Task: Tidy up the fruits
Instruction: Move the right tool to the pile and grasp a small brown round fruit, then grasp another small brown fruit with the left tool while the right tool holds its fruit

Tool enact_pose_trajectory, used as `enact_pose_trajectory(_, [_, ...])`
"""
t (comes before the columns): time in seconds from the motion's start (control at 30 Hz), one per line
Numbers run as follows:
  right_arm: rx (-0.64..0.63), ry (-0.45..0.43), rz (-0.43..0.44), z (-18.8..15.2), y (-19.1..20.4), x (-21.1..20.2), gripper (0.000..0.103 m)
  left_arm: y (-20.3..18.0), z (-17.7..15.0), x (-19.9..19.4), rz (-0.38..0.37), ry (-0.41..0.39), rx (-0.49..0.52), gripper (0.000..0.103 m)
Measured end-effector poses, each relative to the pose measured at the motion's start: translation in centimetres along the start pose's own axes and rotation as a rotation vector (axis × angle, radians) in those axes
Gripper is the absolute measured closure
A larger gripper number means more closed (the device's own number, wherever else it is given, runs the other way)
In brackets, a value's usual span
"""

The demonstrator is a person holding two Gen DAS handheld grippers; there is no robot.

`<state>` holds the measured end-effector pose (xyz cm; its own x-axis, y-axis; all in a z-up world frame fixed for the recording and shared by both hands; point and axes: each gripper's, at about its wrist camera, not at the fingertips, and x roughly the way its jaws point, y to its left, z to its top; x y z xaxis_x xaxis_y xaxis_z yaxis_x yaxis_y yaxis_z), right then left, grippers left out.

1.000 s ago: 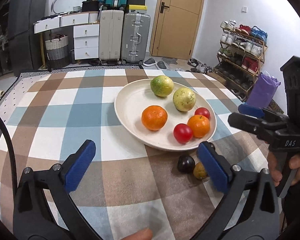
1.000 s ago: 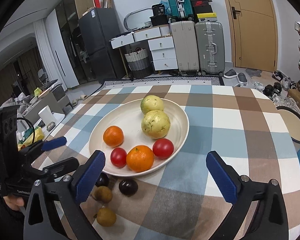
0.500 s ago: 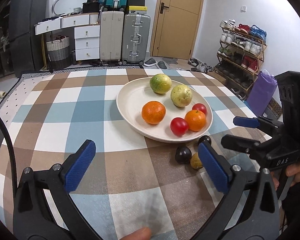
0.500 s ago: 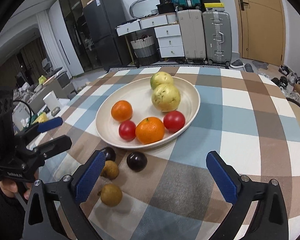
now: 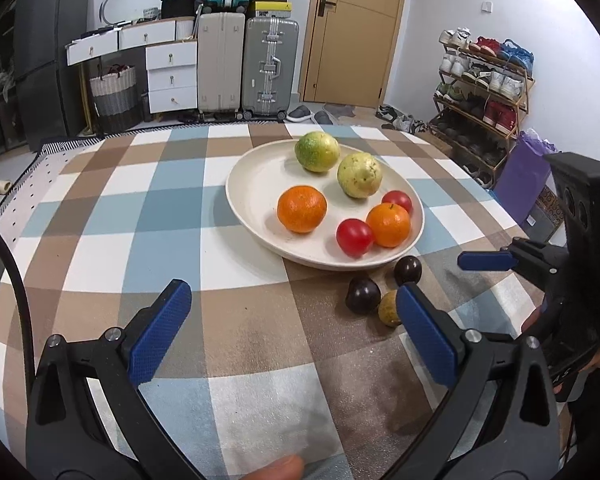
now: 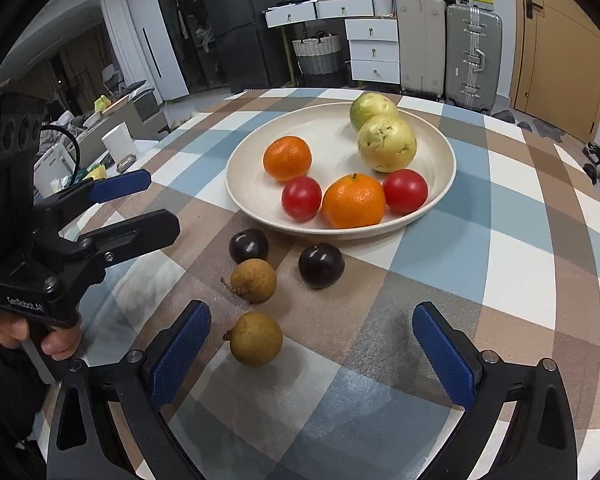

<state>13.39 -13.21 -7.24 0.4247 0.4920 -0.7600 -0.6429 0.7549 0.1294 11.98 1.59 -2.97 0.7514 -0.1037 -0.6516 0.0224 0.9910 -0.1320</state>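
Both grippers spread wide, holding nothing: left gripper (image 5: 292,316), right gripper (image 6: 310,338). Plate (image 6: 260,212) holds six fruits. Two plums (image 6: 321,266) and two longans (image 6: 256,339) lie on the checked cloth (image 6: 500,248) just beside it.

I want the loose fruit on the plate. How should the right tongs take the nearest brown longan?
Grip the nearest longan across its round middle, coming from above. It lies free on the cloth, stem stub pointing left, apart from the other longan. The right tongs are open.
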Motion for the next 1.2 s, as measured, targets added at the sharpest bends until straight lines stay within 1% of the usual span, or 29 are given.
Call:
enact_pose_trajectory(0.1, [-0.013, 0.001, -0.035, -0.2, 0.1, -0.1, 0.000, -0.3, -0.2, 0.4, -0.001, 0.018, 0.001, 0.001])
enact_pose_trajectory(0.23, [-0.051, 0.037, -0.023, -0.5, 0.7, 0.3, 0.001, -0.8, -0.5, 0.9, 0.000, 0.035, 0.019, 0.001])
enact_pose_trajectory(0.33, [-0.073, 0.044, -0.035, -0.6, 1.0, 0.5, 0.001, -1.1, -0.6, 1.1, 0.003, 0.046, 0.030, 0.001])
enact_pose_trajectory(0.43, [-0.091, 0.044, -0.036, -0.8, 1.2, 0.5, 0.004, -1.3, -0.6, 1.2, 0.001, 0.051, 0.030, 0.001])
enact_pose_trajectory(0.57, [-0.096, 0.049, -0.036, -0.8, 1.2, 0.5, 0.016, -1.3, -0.6, 1.3, 0.002, 0.051, 0.034, 0.001])
enact_pose_trajectory(0.63, [-0.109, 0.049, -0.042, -0.9, 1.3, 0.6, 0.021, -1.3, -0.6, 1.2, 0.003, 0.052, 0.032, 0.001])
enact_pose_trajectory(0.7, [-0.111, 0.047, -0.029, -0.9, 1.4, 0.5, 0.025, -1.3, -0.6, 1.3, 0.004, 0.054, 0.031, 0.001])
enact_pose_trajectory(0.77, [-0.114, 0.043, -0.013, -0.9, 1.5, 0.4, 0.034, -1.3, -0.6, 1.3, 0.004, 0.055, 0.031, 0.001])
enact_pose_trajectory(0.8, [-0.124, 0.040, -0.008, -0.9, 1.6, 0.4, 0.036, -1.3, -0.6, 1.3, 0.004, 0.056, 0.031, 0.001])
enact_pose_trajectory(0.87, [-0.147, 0.034, -0.009, -1.1, 2.0, 0.4, 0.044, -1.3, -0.6, 1.3, 0.006, 0.058, 0.030, 0.001])
enact_pose_trajectory(1.0, [-0.177, 0.033, 0.008, -1.2, 2.6, 0.3, 0.051, -1.2, -0.6, 1.3, 0.007, 0.058, 0.031, 0.001])
enact_pose_trajectory(1.07, [-0.191, 0.029, 0.011, -1.3, 2.8, 0.3, 0.063, -1.2, -0.6, 1.3, 0.004, 0.058, 0.032, 0.001])
enact_pose_trajectory(1.13, [-0.193, 0.029, 0.021, -1.3, 2.9, 0.2, 0.067, -1.1, -0.5, 1.3, 0.004, 0.055, 0.035, 0.001])
enact_pose_trajectory(1.17, [-0.192, 0.028, 0.021, -1.3, 2.9, 0.2, 0.073, -1.1, -0.5, 1.3, 0.004, 0.055, 0.036, 0.001])
enact_pose_trajectory(1.2, [-0.193, 0.029, 0.030, -1.3, 2.9, 0.1, 0.074, -1.2, -0.6, 1.3, 0.007, 0.054, 0.037, 0.001])
